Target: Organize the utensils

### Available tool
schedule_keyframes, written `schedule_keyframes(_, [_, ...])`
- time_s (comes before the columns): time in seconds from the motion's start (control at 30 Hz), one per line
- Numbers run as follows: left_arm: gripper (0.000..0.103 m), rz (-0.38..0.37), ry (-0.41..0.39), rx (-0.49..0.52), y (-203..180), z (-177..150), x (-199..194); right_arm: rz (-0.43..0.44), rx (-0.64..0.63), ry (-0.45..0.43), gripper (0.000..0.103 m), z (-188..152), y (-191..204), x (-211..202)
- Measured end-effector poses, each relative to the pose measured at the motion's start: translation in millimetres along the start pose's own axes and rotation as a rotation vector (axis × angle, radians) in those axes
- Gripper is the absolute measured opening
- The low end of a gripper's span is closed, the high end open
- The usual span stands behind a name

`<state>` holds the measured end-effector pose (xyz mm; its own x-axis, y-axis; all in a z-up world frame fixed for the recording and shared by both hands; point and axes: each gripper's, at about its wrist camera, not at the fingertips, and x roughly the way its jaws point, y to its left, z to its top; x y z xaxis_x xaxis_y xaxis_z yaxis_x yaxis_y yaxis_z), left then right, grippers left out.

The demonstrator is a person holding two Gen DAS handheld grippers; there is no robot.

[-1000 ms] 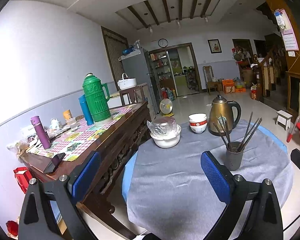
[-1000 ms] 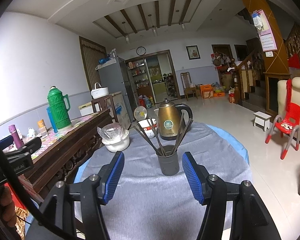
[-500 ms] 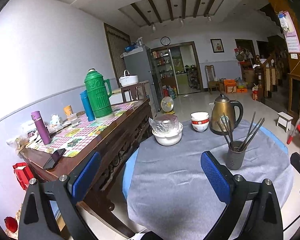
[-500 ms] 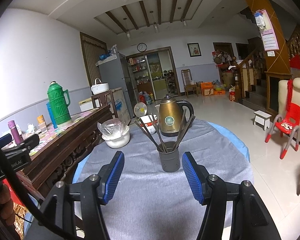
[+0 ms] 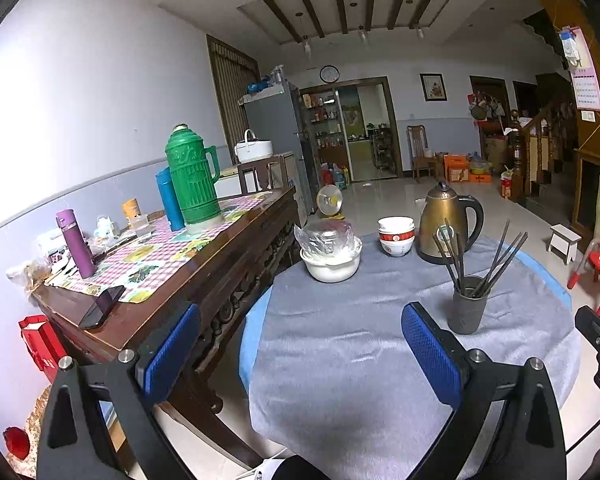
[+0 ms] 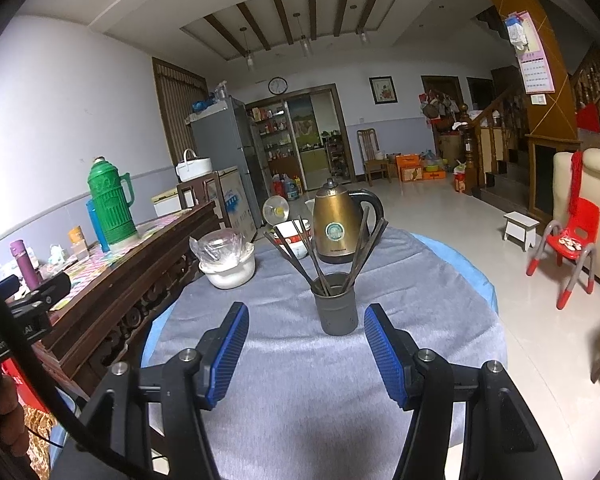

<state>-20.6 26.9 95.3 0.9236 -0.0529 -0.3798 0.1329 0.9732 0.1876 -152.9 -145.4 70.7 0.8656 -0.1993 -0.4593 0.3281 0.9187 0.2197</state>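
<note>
A dark grey utensil cup (image 6: 336,304) (image 5: 467,305) stands upright on the round table's grey cloth (image 6: 300,380), holding several dark chopsticks (image 6: 300,252) (image 5: 496,258) that fan outward. My right gripper (image 6: 303,354) is open just in front of the cup, its blue pads apart and empty. My left gripper (image 5: 302,354) is open too, held over the table's left edge, with the cup beyond its right pad (image 5: 430,354). Nothing is between either pair of pads.
Behind the cup stand a bronze kettle (image 6: 338,222), stacked red-and-white bowls (image 5: 396,236) and a white bowl with a plastic bag (image 5: 332,252). A wooden side table (image 5: 204,276) at the left bears a green thermos (image 5: 192,176), a purple bottle and a phone. A red chair (image 6: 568,248) is on the floor at the right.
Both views have tilted down slightly, so the cup and table objects sit a little lower in frame. Both grippers stay open and empty.
</note>
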Motion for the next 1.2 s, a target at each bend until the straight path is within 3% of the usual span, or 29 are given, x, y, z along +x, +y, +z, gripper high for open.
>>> schedule_keyframes(1.2, [0.1,-0.051,0.079,-0.05,17.5,-12.4,13.1,-0.01,-0.013,0.052,0.064,-9.7,10.3,10.7])
